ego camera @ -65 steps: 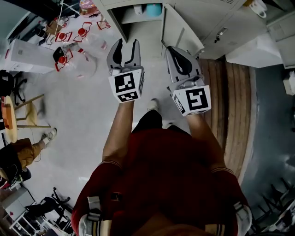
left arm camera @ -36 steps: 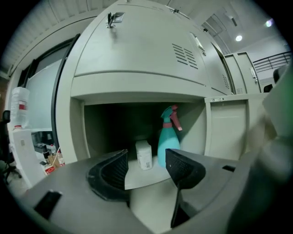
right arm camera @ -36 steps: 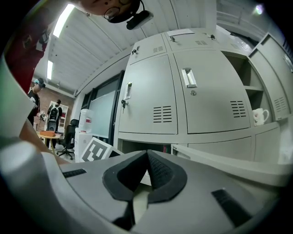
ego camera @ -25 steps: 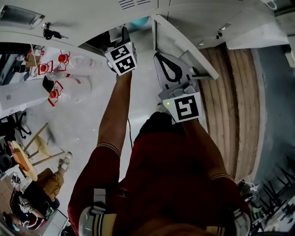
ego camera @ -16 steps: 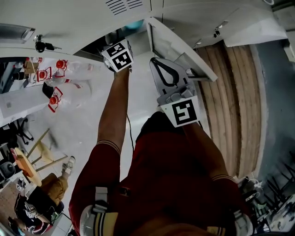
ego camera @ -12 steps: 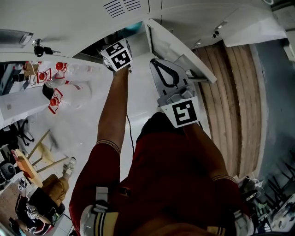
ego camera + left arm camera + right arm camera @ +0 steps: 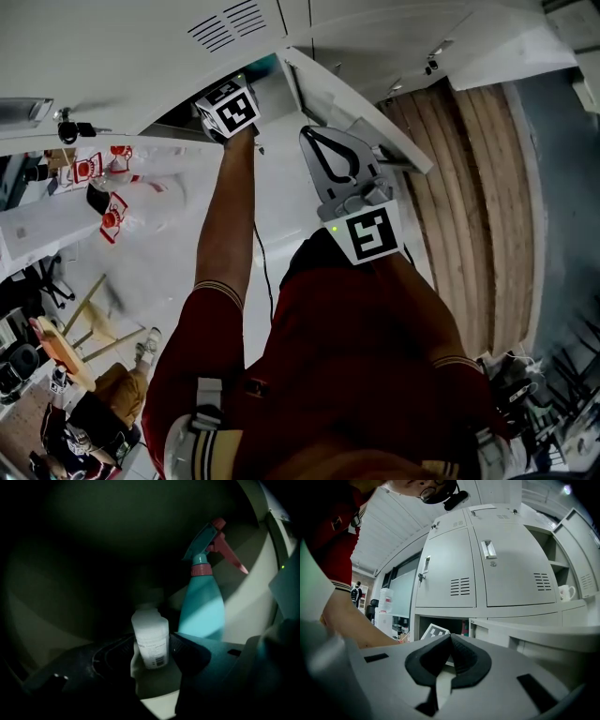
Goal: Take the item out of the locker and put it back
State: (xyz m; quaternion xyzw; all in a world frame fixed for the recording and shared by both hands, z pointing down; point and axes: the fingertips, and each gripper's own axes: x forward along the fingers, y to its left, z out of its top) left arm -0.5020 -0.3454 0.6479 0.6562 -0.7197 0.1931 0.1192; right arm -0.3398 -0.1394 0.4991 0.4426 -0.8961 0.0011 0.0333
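In the left gripper view a small white bottle with a printed label stands upright in the dark locker. My left gripper is shut on it, a dark pad against each side. A teal spray bottle with a pink trigger stands just behind it to the right. In the head view only the left gripper's marker cube shows at the locker opening; its jaws are hidden inside. My right gripper is shut on nothing, beside the open locker door.
Closed grey locker doors rise above the open compartment. A white mug sits on an open shelf at the right. A wooden floor strip runs at the right. A white table and seated people are at the left.
The left gripper, open and outside the locker 2.6 s ago, has reached into the compartment and closed on the white bottle. The right gripper has stayed shut near the door.
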